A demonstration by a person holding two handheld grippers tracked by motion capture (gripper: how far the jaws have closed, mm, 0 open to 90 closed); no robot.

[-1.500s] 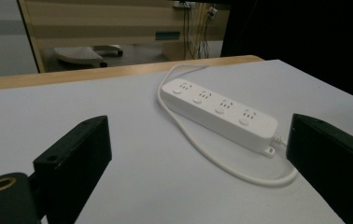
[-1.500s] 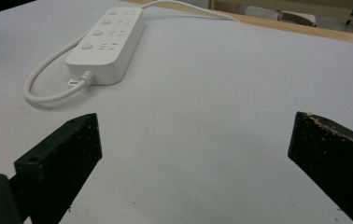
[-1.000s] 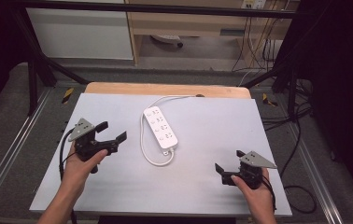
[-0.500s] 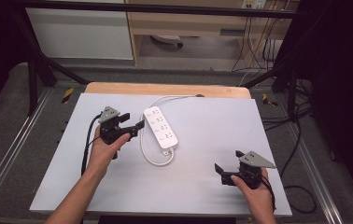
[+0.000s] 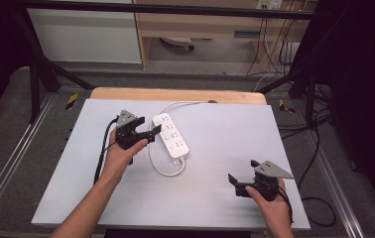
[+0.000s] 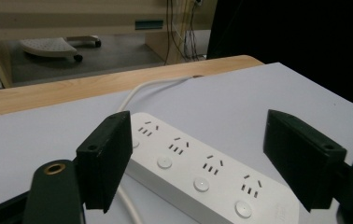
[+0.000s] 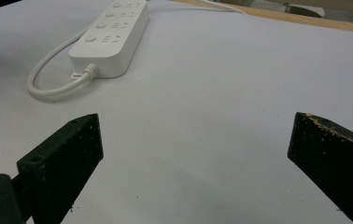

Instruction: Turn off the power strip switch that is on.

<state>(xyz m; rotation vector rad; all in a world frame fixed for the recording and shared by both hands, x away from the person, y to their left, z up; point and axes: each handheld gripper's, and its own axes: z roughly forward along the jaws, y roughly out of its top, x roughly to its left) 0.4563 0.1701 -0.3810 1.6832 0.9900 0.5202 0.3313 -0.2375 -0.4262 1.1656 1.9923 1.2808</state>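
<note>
2 tools, both spread wide and empty: the left tool (image 5: pixel 148 134) hovers just beside the white plastic 4-socket power strip (image 5: pixel 171 135) lying mid-desk, the right tool (image 5: pixel 241 174) well apart from it. Nothing looks grasped yet.

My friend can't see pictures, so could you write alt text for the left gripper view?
A white power strip with four sockets, each with a round button, lies on a pale grey table just beyond the open left gripper, whose two black jaws stand wide apart. Its white cord curves away toward the table's wooden far edge.
</note>
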